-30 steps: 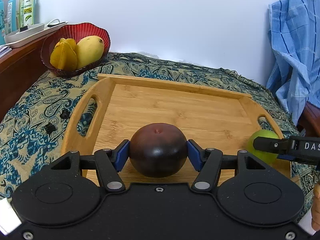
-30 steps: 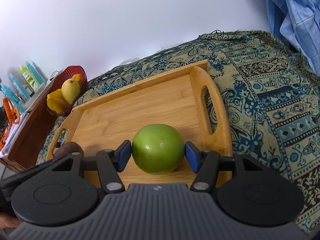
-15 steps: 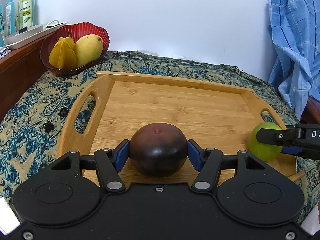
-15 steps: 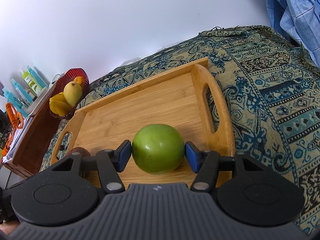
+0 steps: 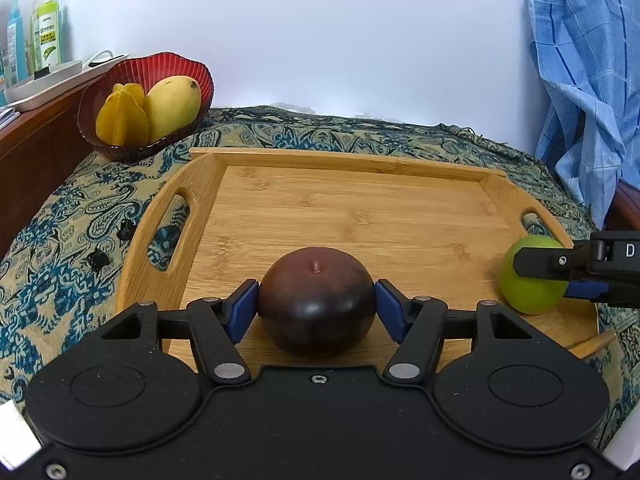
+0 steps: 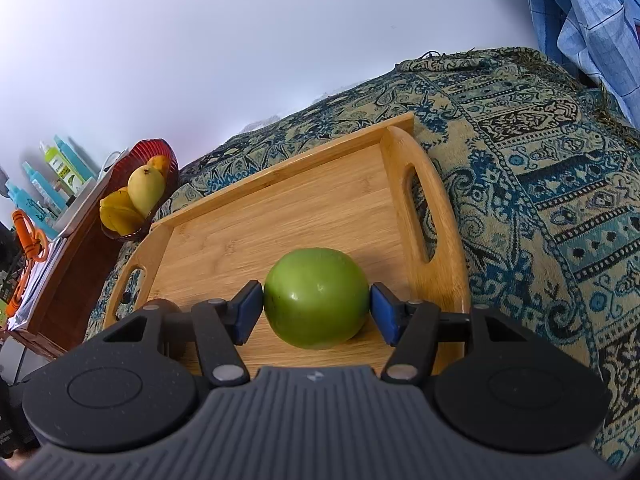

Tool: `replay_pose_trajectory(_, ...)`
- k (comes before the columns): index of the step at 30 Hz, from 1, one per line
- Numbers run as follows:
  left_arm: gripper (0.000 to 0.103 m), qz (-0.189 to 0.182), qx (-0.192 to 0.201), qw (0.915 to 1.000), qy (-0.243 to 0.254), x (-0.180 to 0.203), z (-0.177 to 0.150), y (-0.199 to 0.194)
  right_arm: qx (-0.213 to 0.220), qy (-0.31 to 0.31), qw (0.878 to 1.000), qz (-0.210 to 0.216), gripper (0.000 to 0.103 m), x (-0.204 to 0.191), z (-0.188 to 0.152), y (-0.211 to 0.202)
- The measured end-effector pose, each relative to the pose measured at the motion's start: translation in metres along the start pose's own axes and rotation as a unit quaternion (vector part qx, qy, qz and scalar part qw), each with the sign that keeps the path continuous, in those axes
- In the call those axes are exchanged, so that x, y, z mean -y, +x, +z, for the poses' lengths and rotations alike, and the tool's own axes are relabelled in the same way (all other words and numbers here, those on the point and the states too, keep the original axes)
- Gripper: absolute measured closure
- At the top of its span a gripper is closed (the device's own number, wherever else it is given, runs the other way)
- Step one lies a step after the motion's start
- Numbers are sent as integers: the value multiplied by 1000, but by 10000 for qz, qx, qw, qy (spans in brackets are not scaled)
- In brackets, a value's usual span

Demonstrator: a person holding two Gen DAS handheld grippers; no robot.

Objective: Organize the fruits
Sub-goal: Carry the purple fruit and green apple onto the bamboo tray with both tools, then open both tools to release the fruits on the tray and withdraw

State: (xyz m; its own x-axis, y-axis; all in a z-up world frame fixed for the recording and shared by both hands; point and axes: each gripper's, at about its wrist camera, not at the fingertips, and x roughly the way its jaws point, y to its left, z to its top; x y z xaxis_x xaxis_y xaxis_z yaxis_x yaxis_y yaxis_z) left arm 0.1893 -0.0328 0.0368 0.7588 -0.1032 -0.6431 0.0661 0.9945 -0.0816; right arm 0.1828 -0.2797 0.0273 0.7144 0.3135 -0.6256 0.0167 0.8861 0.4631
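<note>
Nearest me, my left gripper [image 5: 316,306] is clenched on a dark purple fruit [image 5: 316,306] sitting between its blue pads at the near edge of the wooden tray [image 5: 360,216]. My right gripper [image 6: 316,308] likewise grasps a green fruit [image 6: 316,298] by the tray's right handle. Farther back, a red bowl [image 5: 132,76] holds a mango [image 5: 172,102] and a starfruit [image 5: 120,116].

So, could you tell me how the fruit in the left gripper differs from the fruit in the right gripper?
The dark fruit is deep maroon, almost black; the green fruit is bright green. The dark fruit sits toward the wooden tray's left handle, the green fruit by its right handle. Both are round, glossy and clamped between blue pads.
</note>
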Motion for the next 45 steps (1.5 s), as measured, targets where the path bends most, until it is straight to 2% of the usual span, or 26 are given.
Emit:
replay_pose_trajectory(7, 41, 44, 22, 10000, 83, 3, -2, -1, -12, -7, 10000, 15, 41, 1, 0, 0)
replay_pose_trajectory(9, 40, 54, 26, 9999, 105, 3, -2, -2, -23, -23, 10000, 27, 38, 0, 0, 0)
replay_pose_trajectory(10, 36, 74, 27, 9999, 110, 4, -2, -2, -33, -35, 10000, 41, 36, 0, 0, 0)
replay_pose_trajectory(12, 28, 111, 40, 9999, 122, 3, -2, -2, -53, -78, 9999, 73, 26, 0, 0, 0)
replay_pose_trajectory(19, 17, 164, 27, 9997, 157, 1, -4, -4, -43, -162, 9997, 151, 14, -3, 0, -1)
replay_pose_trajectory(27, 12, 170, 39, 9997, 155, 0, -7, -10, -50, -255, 9995, 156, 13, -5, -3, -2)
replay_pose_trajectory(45, 8, 83, 165, 9993, 337, 7, -15, -35, 72, -396, 9990, 213, 9, -11, -13, -12)
